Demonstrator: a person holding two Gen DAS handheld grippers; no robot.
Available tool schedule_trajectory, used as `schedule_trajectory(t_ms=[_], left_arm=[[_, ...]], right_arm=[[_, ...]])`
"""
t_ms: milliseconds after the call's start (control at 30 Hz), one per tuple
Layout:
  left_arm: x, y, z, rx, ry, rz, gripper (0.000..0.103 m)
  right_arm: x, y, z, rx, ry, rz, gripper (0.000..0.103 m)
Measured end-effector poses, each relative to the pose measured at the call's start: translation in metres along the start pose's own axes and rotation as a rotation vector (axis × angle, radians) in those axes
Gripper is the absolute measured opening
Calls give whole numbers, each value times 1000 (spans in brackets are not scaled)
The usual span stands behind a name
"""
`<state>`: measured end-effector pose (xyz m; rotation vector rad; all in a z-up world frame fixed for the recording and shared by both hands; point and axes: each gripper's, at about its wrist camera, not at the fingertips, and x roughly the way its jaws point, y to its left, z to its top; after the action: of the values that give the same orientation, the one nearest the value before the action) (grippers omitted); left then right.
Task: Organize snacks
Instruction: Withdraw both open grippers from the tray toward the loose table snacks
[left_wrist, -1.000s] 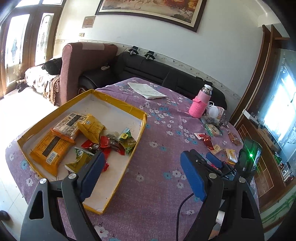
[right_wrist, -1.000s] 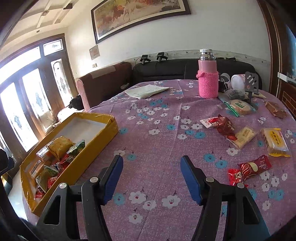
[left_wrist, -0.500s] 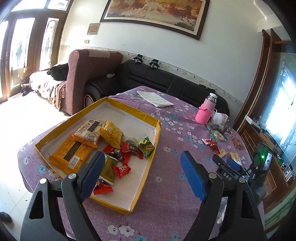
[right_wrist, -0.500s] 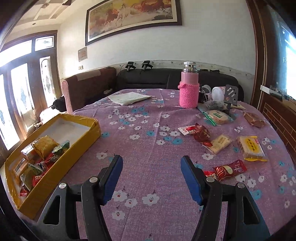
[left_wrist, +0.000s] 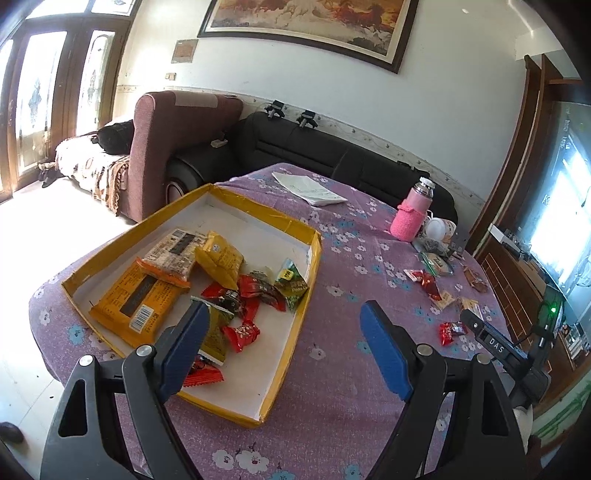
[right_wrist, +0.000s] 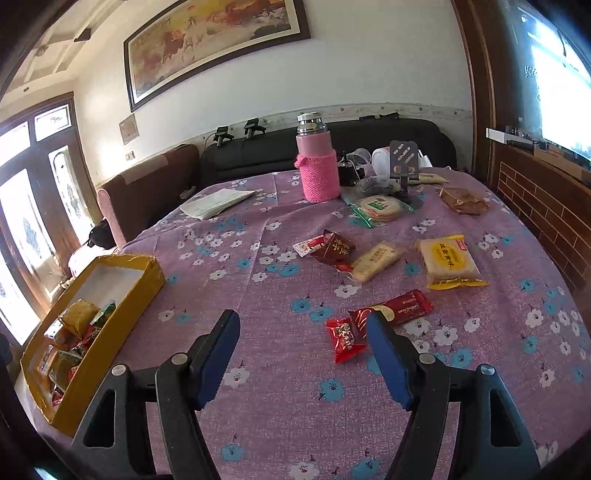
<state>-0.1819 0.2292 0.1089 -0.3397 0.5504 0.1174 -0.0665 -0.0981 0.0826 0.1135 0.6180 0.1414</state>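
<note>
A yellow cardboard tray (left_wrist: 291, 219) on the purple flowered tablecloth holds several snack packets: orange, yellow, red and green. My left gripper (left_wrist: 284, 325) is open and empty, above the tray's near right part. My right gripper (right_wrist: 301, 332) is open and empty over the table. A small red packet (right_wrist: 345, 339) lies just left of its right finger, with a long red packet (right_wrist: 397, 308) beside it. Farther off lie a yellow cake packet (right_wrist: 447, 262), a beige biscuit (right_wrist: 376, 260) and a dark red packet (right_wrist: 330, 249). The tray also shows at the left in the right wrist view (right_wrist: 122, 325).
A pink-sleeved flask (right_wrist: 317, 162) stands at the back with cups, a card stand and a round cracker pack (right_wrist: 380, 208). A brown packet (right_wrist: 461, 199) lies at back right. Folded papers (right_wrist: 216, 203) lie at back left. Sofas surround the table's far side.
My left gripper has pulled back and risen, so the whole tray shows. My right gripper has moved right and forward toward the loose red packets. Both stayed open.
</note>
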Motion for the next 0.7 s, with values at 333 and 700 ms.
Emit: schedule_trajectory(t_ms=[333, 700], left_arm=[[-26, 25, 26, -143, -117, 164, 84], [59, -82, -35, 106, 251, -127, 84]], right_arm=[[5, 7, 1, -8, 25, 145, 73], [0, -85, 37, 141, 39, 37, 76]])
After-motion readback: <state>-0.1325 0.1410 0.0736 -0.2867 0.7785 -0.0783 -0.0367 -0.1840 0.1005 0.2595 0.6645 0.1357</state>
